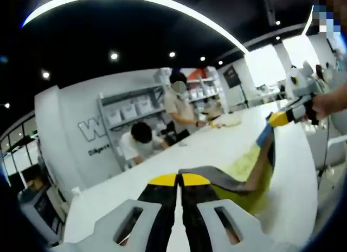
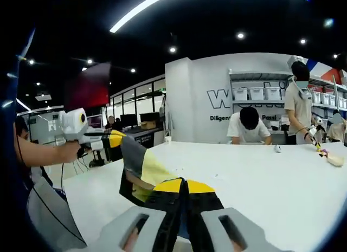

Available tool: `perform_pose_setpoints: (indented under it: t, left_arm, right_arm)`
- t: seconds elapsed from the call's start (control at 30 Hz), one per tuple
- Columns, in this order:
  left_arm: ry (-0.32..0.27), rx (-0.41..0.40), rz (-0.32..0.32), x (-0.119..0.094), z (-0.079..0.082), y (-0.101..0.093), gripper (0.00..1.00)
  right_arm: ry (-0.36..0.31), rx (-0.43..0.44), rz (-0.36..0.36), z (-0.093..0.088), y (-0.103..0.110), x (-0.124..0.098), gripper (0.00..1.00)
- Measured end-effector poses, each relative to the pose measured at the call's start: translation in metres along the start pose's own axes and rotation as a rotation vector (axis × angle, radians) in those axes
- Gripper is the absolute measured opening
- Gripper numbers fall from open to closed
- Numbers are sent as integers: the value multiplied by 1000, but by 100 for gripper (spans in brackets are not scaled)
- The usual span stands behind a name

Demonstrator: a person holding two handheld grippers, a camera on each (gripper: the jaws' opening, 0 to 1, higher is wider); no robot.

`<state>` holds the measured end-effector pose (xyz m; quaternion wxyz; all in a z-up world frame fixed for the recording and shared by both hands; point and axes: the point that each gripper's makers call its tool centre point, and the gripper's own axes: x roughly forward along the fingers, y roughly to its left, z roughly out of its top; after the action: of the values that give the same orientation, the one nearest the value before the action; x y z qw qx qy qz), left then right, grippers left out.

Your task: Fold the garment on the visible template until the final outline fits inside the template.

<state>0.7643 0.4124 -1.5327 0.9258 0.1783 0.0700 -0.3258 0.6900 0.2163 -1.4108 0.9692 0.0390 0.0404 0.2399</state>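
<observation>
A yellow-green garment with grey and blue panels hangs stretched between my two grippers above the white table. In the left gripper view my left gripper is shut on one grey edge, while my right gripper grips the far end at the right, held by a hand. From the right gripper view, my right gripper is shut on the garment, which runs up and left to my left gripper, held by an arm.
The table is wide and bare near the garment. Two people work at its far side, in front of shelves with bins. A pale bundle lies near them; it is in the left gripper view.
</observation>
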Motion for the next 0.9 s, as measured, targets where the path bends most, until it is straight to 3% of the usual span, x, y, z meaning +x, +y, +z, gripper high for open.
perform_pose_setpoints:
  t: [0.07,0.17,0.2,0.33,0.37,0.43,0.57,0.6,0.63,0.7,0.8,0.9]
  left_arm:
    - [-15,-11,15,-6,9,7,2]
    - [-65,-28,47,-21,36,24,2]
    - [-108,-22,64,-33,64,35,2]
    - [-145,8,81,-41,88,48,2]
    - [-162,31,78,-46,103,50,2]
    - [-183,53,73,-51,121,49,2]
    - [-203,72,46,-54,141,39,2]
    - [-199,104,14,-52,154,31,2]
    - [-195,111,2,-52,158,28,2]
    - [-189,113,-14,-51,164,25,2]
    - [-197,127,-15,-52,180,25,2]
    - [-183,141,-10,-52,190,27,2]
  right_arm:
    - [5,-5,-2,-1,-2,2,0]
    - [9,-12,-11,-4,-9,6,0]
    - [21,-21,-19,-10,-15,8,0]
    - [34,-19,-6,-23,-12,8,0]
    - [47,-17,-2,-29,-11,8,0]
    - [102,-54,16,-50,0,6,2]
    - [143,-22,57,-78,13,5,23]
    - [161,-20,57,-89,17,5,25]
    - [185,-46,95,-104,28,5,24]
    - [194,-24,149,-111,40,5,24]
    - [228,-17,143,-135,48,6,29]
    - [273,-35,175,-151,64,2,22]
